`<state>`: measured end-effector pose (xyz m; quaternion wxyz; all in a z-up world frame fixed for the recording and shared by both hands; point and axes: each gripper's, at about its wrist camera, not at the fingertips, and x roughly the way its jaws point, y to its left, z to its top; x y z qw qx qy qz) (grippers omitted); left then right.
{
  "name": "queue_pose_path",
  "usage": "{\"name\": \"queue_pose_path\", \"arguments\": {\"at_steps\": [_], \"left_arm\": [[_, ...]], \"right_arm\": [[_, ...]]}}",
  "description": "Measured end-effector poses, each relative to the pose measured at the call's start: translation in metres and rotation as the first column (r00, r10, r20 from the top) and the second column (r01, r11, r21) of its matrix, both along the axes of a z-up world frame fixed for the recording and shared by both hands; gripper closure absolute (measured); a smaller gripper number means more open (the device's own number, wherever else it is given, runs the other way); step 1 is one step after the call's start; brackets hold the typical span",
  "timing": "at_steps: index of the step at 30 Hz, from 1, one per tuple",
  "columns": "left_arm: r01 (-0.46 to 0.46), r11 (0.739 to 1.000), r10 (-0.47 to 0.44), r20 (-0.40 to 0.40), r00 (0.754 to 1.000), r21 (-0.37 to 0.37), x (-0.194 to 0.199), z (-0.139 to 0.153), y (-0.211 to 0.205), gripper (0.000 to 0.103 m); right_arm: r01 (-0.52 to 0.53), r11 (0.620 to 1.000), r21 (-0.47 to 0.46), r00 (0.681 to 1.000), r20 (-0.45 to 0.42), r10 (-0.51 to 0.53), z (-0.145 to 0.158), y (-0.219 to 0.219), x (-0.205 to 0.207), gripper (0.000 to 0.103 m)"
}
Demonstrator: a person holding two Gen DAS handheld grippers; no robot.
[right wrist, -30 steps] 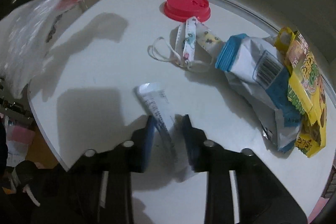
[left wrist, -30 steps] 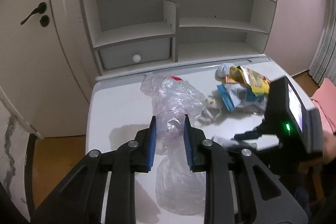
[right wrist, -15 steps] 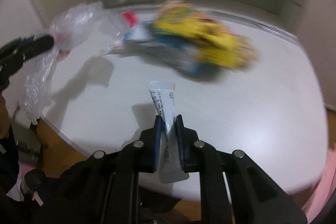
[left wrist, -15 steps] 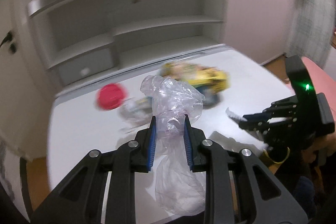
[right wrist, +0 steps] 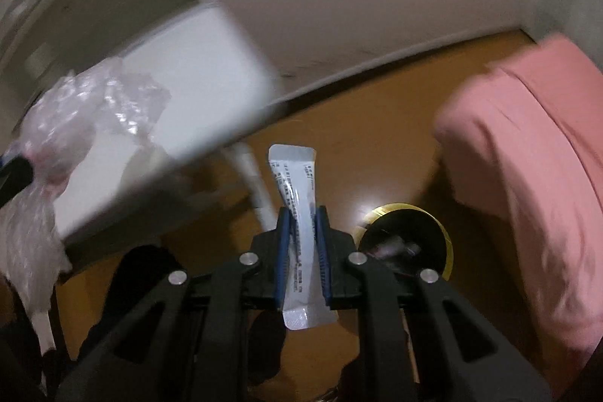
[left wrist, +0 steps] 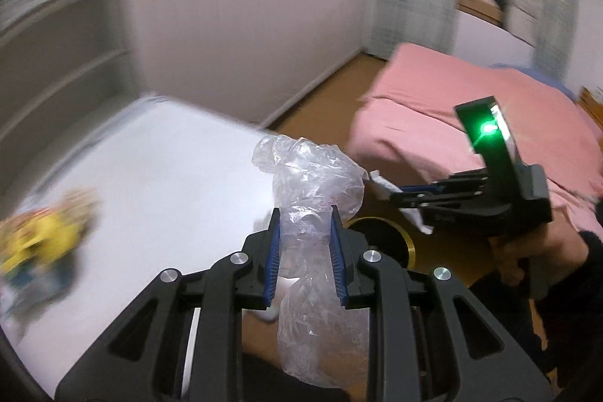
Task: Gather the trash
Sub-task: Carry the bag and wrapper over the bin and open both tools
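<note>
Both our grippers have swung away from the table since a second ago, each carrying trash toward the floor beside the bed.

From the left wrist, our left gripper (left wrist: 304, 247) is clamped on a crumpled clear plastic bag (left wrist: 312, 213) that bulges above and hangs below the pads. Left of it lies the white table (left wrist: 150, 168) with blurred yellow wrappers (left wrist: 41, 240) at its left edge; to the right our right gripper (left wrist: 399, 195) holds a white scrap before the pink bed (left wrist: 471, 115). From the right wrist, that gripper (right wrist: 302, 243), whose jaws closed further within the last second, pinches a white printed sachet (right wrist: 296, 191) upright between its blue pads. Only this view shows trash inside the gold-rimmed bin (right wrist: 405, 236), just right of the jaws on the wooden floor (right wrist: 358, 138).
</note>
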<state>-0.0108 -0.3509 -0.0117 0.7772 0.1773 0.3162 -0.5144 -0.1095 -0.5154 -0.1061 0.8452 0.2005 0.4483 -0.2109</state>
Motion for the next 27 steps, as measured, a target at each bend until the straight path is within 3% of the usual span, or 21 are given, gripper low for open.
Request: {"name": "queue_pose_path", "arguments": {"at_steps": [3,8,13,16,27], "left_arm": [[0.077,0.997,-0.076,-0.059,0.995,0.014,-0.014,-0.027,-0.050,0.080],[0.144,0.988,-0.137,-0.103,0.985,0.062,-0.030,-0.098,-0.130,0.080],[0.173,0.974,-0.161,-0.089,0.983,0.146,-0.036,-0.175,-0.191,0.080],[0.177,0.967,-0.151,-0.148,0.977,0.181,-0.030,-0.214,-0.213,0.080],[0.167,0.963,-0.124,-0.202,0.971,0.212,-0.014,-0.245,-0.238,0.080]], "right_arm": [[0.140,0.989,0.045,0.990,-0.011,-0.139,-0.034,-0.044,-0.038,0.088],[0.296,0.948,0.114,0.954,-0.071,-0.290,-0.101,-0.098,-0.081,0.088],[0.366,0.916,0.165,0.929,-0.128,-0.348,-0.151,-0.125,-0.107,0.088],[0.384,0.907,0.174,0.920,-0.154,-0.360,-0.169,-0.136,-0.106,0.088],[0.374,0.899,0.226,0.924,-0.169,-0.342,-0.191,-0.145,-0.091,0.088]]}}
